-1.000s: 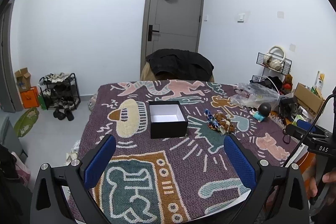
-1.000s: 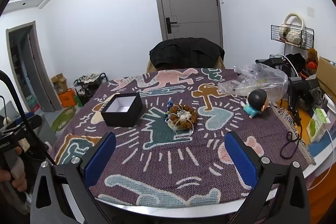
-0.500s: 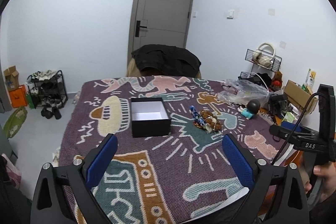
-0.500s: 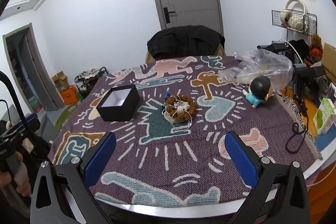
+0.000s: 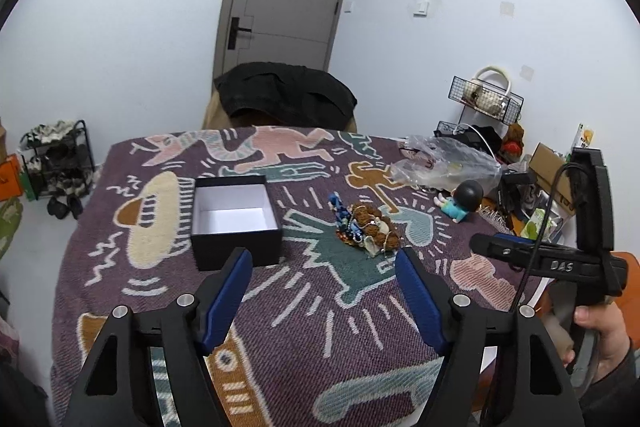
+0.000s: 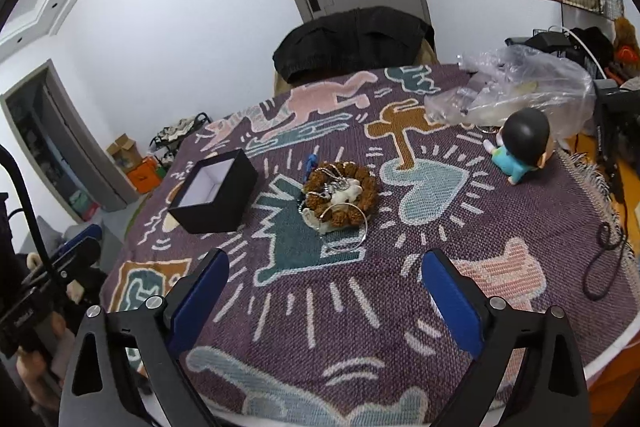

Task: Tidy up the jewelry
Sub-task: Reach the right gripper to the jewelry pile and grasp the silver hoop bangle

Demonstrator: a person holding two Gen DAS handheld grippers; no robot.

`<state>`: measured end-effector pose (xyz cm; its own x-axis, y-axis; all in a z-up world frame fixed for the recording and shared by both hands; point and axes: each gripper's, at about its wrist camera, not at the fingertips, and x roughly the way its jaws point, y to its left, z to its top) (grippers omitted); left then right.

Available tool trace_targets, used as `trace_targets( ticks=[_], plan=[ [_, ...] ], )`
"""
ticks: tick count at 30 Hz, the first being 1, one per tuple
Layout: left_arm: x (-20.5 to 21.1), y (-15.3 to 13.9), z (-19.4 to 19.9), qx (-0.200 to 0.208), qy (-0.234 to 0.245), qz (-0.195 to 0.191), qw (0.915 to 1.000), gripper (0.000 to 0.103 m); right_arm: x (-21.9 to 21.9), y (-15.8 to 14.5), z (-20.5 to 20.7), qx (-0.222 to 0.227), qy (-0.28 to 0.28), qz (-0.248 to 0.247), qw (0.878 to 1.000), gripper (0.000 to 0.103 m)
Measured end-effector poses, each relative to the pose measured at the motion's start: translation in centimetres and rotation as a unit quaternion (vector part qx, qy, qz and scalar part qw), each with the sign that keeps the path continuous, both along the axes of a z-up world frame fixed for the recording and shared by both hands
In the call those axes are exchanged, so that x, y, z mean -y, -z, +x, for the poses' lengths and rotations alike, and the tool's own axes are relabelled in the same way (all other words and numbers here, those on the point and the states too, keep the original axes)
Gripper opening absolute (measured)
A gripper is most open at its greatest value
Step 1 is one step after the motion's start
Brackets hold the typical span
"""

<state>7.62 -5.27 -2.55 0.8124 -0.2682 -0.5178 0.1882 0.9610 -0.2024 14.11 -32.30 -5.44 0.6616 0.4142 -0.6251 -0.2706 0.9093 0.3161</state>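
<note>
A pile of jewelry [image 5: 368,229] lies mid-table on the patterned purple cloth: a brown beaded bracelet [image 6: 342,189], blue beads [image 5: 340,213], pale pieces and a thin silver bangle [image 6: 346,231]. An open black box [image 5: 234,217] with a white inside stands to its left; it also shows in the right wrist view [image 6: 214,191]. My left gripper [image 5: 324,279] is open and empty, above the cloth in front of the box and pile. My right gripper [image 6: 324,287] is open and empty, in front of the pile.
A small doll [image 6: 520,143] and a clear plastic bag [image 6: 516,87] lie at the table's far right. A chair with a black jacket [image 5: 284,95] stands behind the table. Cables and clutter sit past the right edge [image 6: 604,239].
Both grippers have moved forward and lower toward the table. The box and jewelry pile look larger and nearer. Nothing on the table has moved.
</note>
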Motion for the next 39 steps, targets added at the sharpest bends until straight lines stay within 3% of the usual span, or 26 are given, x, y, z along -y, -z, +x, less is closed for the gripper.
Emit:
trace_targets(
  ticks=[13,26,27,28,30,39],
  plan=[
    [1.1,1.7,4.1,-0.033,0.017,-0.001,0.9993,0.071,-1.5,3.9,5.5,-0.041,-0.039,0.01,0.998,0.097],
    [1.6,2.9,7.3,-0.053,0.02,0.001,0.9984,0.071,-4.0,7.4,9.4,-0.073,-0.052,-0.022,0.996,0.097],
    [1.8,2.9,7.4,-0.053,0.023,0.002,0.9983,0.071,-4.0,7.6,9.6,-0.075,-0.052,-0.022,0.996,0.091],
    [2.0,2.9,7.7,-0.054,0.027,0.002,0.9982,0.071,-4.0,8.0,9.7,-0.08,-0.054,-0.021,0.995,0.076],
    [2.5,3.0,8.1,-0.058,0.033,0.002,0.9978,0.071,-4.0,8.5,9.9,-0.088,-0.056,-0.022,0.994,0.056],
    [4.9,3.4,10.7,-0.078,0.061,-0.008,0.9951,0.071,-1.8,7.7,8.7,-0.068,-0.059,0.009,0.996,0.052]
  ],
)
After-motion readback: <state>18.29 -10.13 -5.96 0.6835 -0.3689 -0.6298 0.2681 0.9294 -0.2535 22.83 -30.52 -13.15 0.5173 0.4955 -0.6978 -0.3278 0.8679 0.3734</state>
